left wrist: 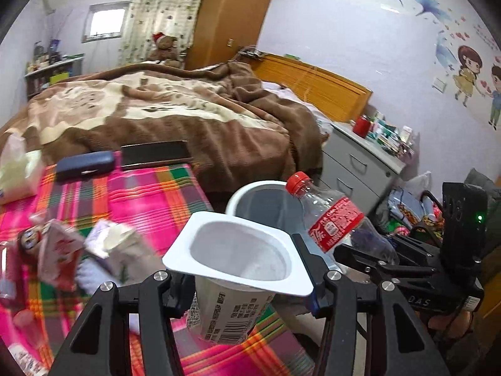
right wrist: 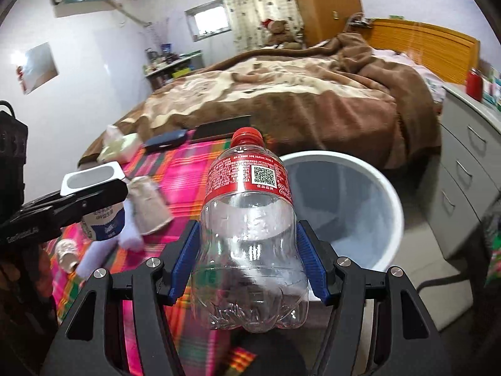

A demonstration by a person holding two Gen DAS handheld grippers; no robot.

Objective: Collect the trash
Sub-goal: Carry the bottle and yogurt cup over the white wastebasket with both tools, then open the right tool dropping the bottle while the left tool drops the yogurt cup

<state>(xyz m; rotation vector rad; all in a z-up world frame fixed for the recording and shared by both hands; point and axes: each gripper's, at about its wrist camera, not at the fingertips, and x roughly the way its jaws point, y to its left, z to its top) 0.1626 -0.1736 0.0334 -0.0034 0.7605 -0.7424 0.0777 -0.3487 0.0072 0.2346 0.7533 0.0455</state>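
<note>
My left gripper [left wrist: 247,277] is clamping an empty white yogurt cup [left wrist: 238,269]; my right gripper [right wrist: 249,260] is squeezing a clear red-capped Coca-Cola bottle [right wrist: 250,235]. Just beyond both fingertips, the white trash bin [right wrist: 369,188] is sitting open-mouthed.

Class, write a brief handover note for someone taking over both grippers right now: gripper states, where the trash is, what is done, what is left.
Left gripper: shut on an empty yogurt cup, held upright over the bed edge.
Right gripper: shut on an empty clear bottle with a red cap, held beside the white bin.
The bin stands on the floor beside the bed; what shows of its inside looks empty.
Done: both items picked up.
Left: drop the bottle and the cup into the bin, then collect the crumpled paper and wrappers lying on the plaid blanket.
</note>
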